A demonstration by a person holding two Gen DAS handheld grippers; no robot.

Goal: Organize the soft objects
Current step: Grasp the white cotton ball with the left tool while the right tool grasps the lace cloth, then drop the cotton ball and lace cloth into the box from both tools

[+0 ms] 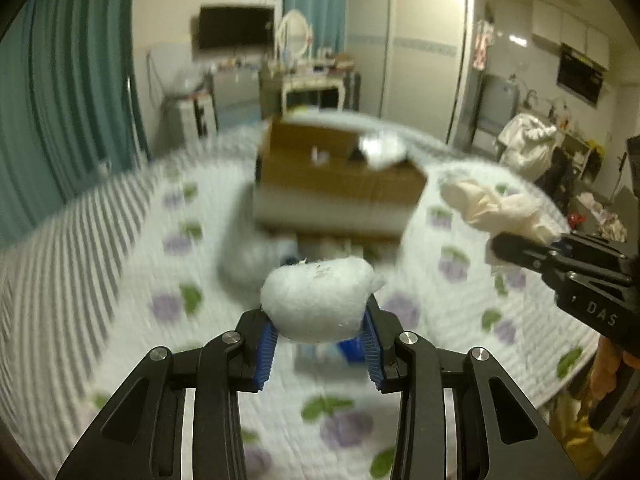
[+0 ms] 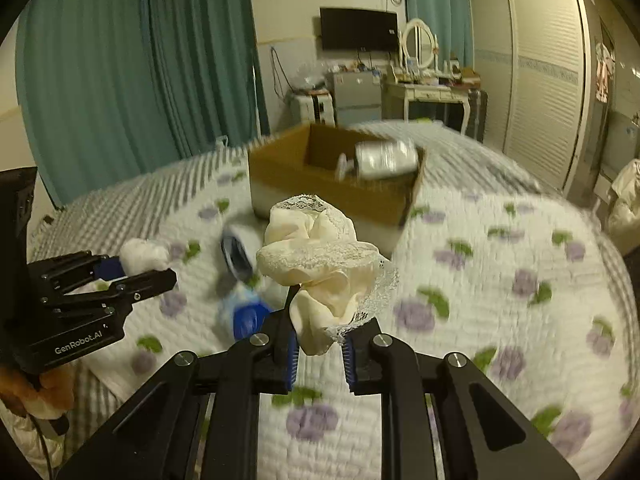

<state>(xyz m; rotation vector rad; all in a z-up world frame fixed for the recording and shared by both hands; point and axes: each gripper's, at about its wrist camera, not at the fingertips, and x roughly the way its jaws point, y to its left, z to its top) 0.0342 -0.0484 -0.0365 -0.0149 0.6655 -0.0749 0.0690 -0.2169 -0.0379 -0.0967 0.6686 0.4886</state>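
My left gripper (image 1: 320, 330) is shut on a white cotton ball (image 1: 318, 298) and holds it above the bed; it also shows in the right wrist view (image 2: 138, 268) at the left. My right gripper (image 2: 320, 346) is shut on a cream lace cloth (image 2: 320, 264), bunched and held above the bed; in the left wrist view the right gripper (image 1: 508, 246) and the cloth (image 1: 492, 204) show at the right. An open cardboard box (image 1: 340, 184) stands on the bed beyond both grippers, also in the right wrist view (image 2: 332, 184). A white crumpled item (image 2: 384, 158) lies inside it.
The bed has a white quilt with purple flowers (image 2: 500, 264). A blue and white fluffy object (image 2: 240, 252) lies on the quilt in front of the box. Teal curtains (image 2: 132, 80), a dresser (image 2: 432, 92) and a wardrobe (image 2: 532, 68) stand behind.
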